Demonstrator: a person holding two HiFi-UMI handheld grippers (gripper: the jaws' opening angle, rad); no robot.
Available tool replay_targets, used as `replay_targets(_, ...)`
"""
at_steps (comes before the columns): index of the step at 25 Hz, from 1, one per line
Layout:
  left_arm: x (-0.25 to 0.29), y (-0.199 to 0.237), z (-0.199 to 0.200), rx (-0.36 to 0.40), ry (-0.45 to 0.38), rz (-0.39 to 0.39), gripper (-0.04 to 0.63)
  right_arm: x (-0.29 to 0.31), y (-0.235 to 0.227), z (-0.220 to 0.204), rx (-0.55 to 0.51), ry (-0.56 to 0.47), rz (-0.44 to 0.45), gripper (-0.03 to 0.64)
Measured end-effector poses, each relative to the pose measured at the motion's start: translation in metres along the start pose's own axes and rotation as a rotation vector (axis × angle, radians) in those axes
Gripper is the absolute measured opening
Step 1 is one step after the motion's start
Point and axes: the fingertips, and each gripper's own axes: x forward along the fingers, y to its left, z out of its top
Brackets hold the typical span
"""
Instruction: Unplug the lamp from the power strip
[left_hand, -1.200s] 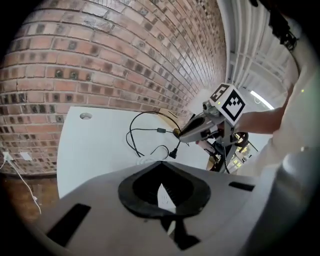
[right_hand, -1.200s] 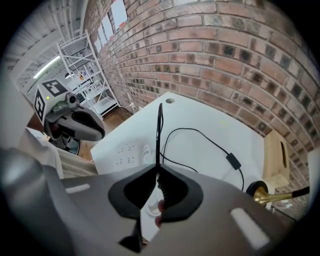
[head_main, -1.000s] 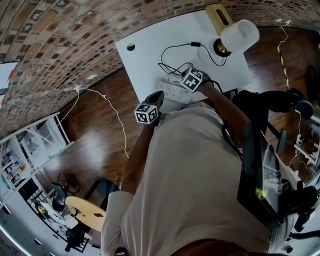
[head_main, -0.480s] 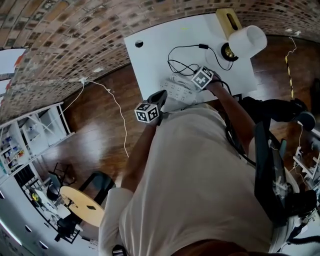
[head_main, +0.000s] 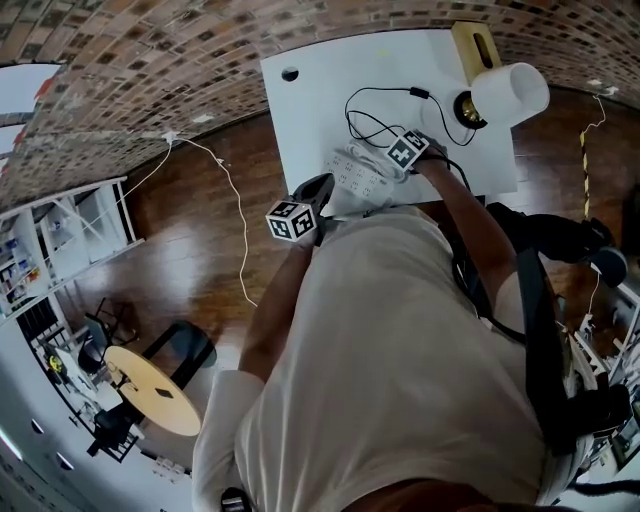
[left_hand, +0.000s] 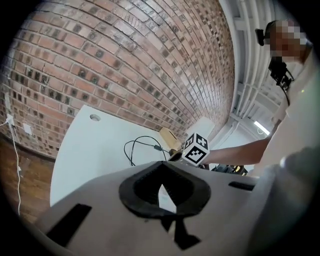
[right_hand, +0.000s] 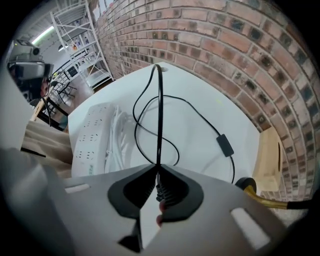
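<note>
On the white table (head_main: 310, 110) lies a white power strip (head_main: 352, 172) (right_hand: 92, 132); the sockets that show are empty. The lamp (head_main: 512, 90) with its white shade stands at the table's far right corner. Its black cord (head_main: 372, 118) (right_hand: 159, 115) loops across the tabletop. My right gripper (head_main: 400, 158) (right_hand: 158, 175) hangs just right of the strip, pointing down, shut on the plug end of that cord; the ribbed sleeve shows between the pads. My left gripper (head_main: 322, 182) (left_hand: 161, 167) hovers at the table's near edge, shut and holding nothing.
An inline switch (right_hand: 223, 145) sits on the cord. A wooden block (head_main: 474, 42) stands beside the lamp's brass base (head_main: 468, 107). The brick wall (head_main: 150, 60) runs behind the table. A thin white cable (head_main: 235, 230) trails over the wooden floor. Black equipment (head_main: 560, 215) is at the right.
My right gripper has sunk toward the tabletop and drifted a little right of the strip, still gripping the cord's plug end. The left gripper has barely moved.
</note>
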Motion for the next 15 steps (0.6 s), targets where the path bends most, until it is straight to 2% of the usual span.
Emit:
replay_targets(4,-0.008,-0.003,0.005,-0.012,-0.025,0.009,0.003,0.018,0.002,0.002,-0.016,0.008,0.011,0.05)
replay_targets(8,-0.014,-0.008,0.011,-0.014,-0.049,-0.006,0.003,0.017,0.002,0.013,-0.004,-0.058,0.003,0.153)
replay_targets(11,-0.02,-0.006,0.026,-0.065,-0.117,-0.027,0.003,0.008,0.01,0.017,-0.021,-0.106,0.002,0.221)
replay_targets(15,-0.022,-0.005,0.04,-0.094,-0.169,-0.055,0.003,-0.015,0.018,0.015,0.043,-0.2,-0.009,0.23)
